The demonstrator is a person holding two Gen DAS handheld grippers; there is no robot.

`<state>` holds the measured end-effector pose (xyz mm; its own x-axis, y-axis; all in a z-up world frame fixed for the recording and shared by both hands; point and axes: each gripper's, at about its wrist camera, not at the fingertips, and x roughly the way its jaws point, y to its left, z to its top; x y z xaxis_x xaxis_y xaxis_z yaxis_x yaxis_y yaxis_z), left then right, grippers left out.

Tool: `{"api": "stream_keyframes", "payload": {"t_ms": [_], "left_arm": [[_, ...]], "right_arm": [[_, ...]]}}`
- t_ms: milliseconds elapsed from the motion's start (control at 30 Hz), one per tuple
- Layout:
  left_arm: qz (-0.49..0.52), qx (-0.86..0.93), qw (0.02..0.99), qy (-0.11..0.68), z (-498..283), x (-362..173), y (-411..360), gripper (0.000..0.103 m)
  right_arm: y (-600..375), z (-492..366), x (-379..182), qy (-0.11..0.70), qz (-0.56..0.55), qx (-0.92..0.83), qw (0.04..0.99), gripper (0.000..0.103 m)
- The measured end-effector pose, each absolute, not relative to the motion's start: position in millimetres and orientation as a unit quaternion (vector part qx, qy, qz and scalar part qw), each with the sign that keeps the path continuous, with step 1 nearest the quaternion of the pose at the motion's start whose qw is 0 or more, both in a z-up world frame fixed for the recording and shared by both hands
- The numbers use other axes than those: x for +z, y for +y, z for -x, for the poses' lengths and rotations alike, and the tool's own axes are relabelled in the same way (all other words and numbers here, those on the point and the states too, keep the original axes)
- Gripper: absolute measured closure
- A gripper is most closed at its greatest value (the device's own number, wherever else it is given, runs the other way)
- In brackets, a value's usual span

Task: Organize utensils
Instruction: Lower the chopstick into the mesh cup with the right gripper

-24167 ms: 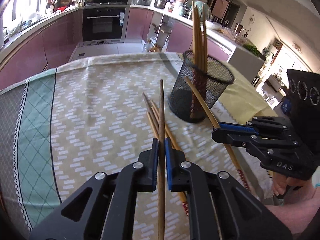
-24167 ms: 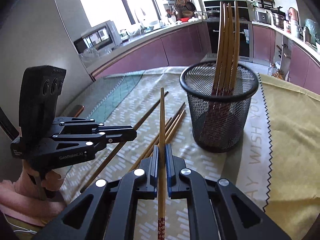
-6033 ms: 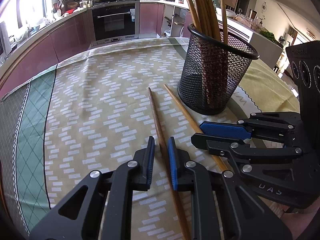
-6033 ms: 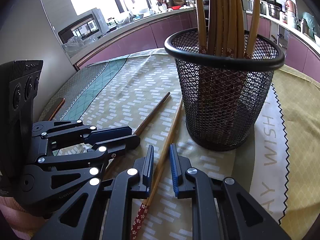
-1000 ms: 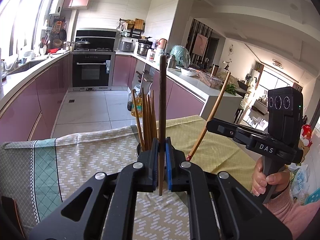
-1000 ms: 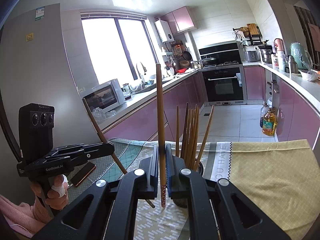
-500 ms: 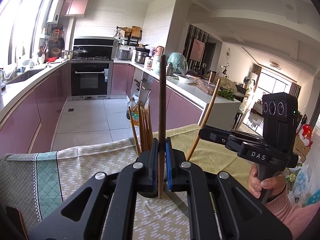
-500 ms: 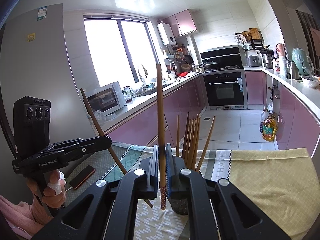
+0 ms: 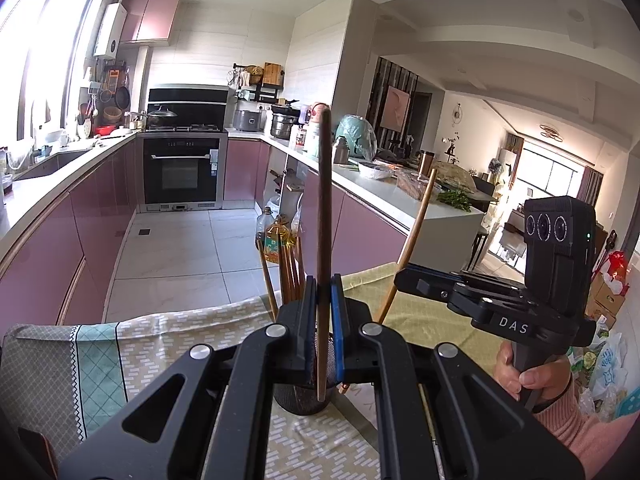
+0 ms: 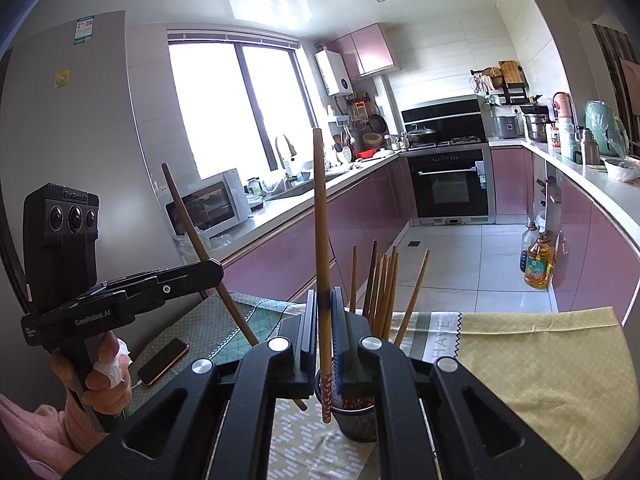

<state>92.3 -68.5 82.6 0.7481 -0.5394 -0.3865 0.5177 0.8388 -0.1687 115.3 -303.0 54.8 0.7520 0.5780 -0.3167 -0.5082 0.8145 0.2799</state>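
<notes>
Left gripper (image 9: 323, 312) is clamped on a dark brown wooden chopstick (image 9: 322, 216), held near vertical above the table; its lower tip hangs in front of the black wire-mesh cylindrical holder (image 9: 302, 398) from the left wrist view, can't tell if it's inside the rim. Right gripper (image 10: 323, 320) is pinching a lighter tan wooden chopstick with a red floral-patterned end (image 10: 322, 248), also near vertical, patterned end down, tip just beside the holder's (image 10: 356, 416) left side in the right wrist view; in or out not resolvable. The holder stands on the patterned tablecloth with beige brick print and green lattice border (image 9: 96, 360), toward the far edge of the table, and carries a bundle of tan wooden chopsticks (image 10: 382, 284) leaning at mixed angles. From the left wrist view the right gripper (image 9: 404, 276) sits to the right with its chopstick (image 9: 412, 236) tilted. From the right wrist view the left gripper (image 10: 214, 274) sits to the left with its chopstick (image 10: 200, 248) tilted. A dark phone with an orange edge (image 10: 163, 361) lies on the cloth near the table's left edge.
</notes>
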Motion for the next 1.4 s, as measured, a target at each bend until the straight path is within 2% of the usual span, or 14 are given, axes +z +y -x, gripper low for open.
{"api": "stream_keyframes", "payload": {"t_ms": [1400], "left_arm": [[0.02, -0.268, 0.932, 0.245, -107, 78, -90, 0.095]], "right_arm": [[-299, -146, 45, 0.226, -0.105, 0.273, 0.929, 0.097]]}}
